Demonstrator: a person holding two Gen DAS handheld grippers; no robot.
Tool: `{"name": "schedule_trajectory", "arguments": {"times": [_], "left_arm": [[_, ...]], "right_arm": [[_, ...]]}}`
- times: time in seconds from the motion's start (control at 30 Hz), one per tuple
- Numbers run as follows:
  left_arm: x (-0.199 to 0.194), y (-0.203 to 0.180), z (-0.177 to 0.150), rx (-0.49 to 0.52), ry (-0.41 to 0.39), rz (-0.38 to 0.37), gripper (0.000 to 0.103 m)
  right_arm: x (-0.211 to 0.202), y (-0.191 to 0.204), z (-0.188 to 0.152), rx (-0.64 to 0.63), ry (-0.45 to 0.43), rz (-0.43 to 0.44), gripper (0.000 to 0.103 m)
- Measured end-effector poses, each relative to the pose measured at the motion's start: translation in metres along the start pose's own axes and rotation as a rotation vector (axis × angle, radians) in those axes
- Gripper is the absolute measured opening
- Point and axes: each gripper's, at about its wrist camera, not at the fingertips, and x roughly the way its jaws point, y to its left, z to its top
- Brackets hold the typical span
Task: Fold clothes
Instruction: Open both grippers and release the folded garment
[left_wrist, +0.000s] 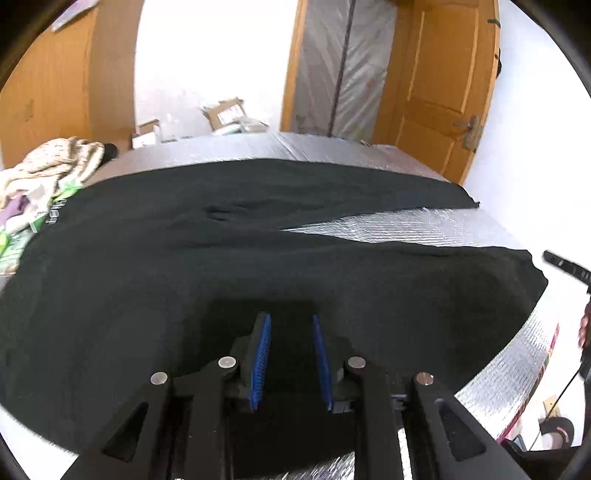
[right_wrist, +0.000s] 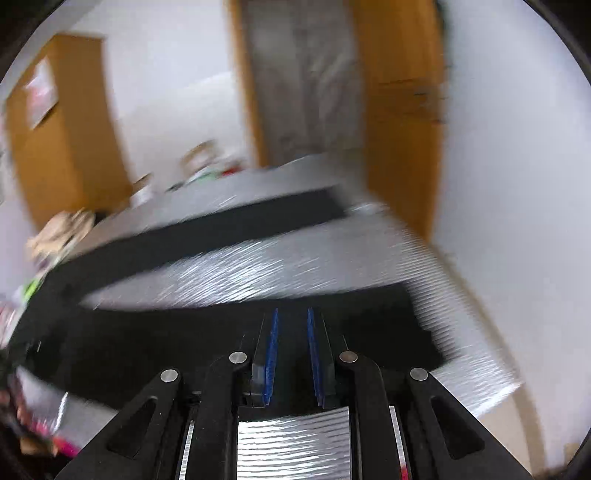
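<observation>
Hovering: left hand-held gripper (left_wrist: 291, 321) open | over black trousers (left_wrist: 221, 258) | silver mat (left_wrist: 406, 229)

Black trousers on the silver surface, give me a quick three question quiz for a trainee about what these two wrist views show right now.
1. True or false: the black trousers lie with both legs stacked on each other.
2. Multiple choice: what sits at the far left end of the silver padded surface? A) a pile of light-coloured clothes B) a laptop C) a bucket
3. Fill in: the left gripper has its blue pads ____ over the dark cloth, gripping nothing.

Key
1. False: a strip of silver surface shows between the legs.
2. A: the pile of light-coloured clothes.
3. Apart. The right gripper also stands open.
</observation>
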Motion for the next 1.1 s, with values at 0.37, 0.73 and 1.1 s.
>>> {"name": "schedule_trajectory", "arguments": {"times": [0.37,0.73,1.1], "left_arm": [[-0.015,0.033,-0.031,-0.087,0.015,0.068,0.023],[-0.028,0.097,-0.02,-0.252,0.005,0.278,0.023],[-0.032,0.099,-0.014,-0.281,0.002,0.315,0.023]], "right_arm": [[0.078,0.132,-0.012,-0.176,0.175,0.281,0.018],[0.097,0.189,-0.02,-0.305,0.211,0.355,0.018],[0.107,0.2,-0.02,-0.35,0.222,0.334,0.018]]}}
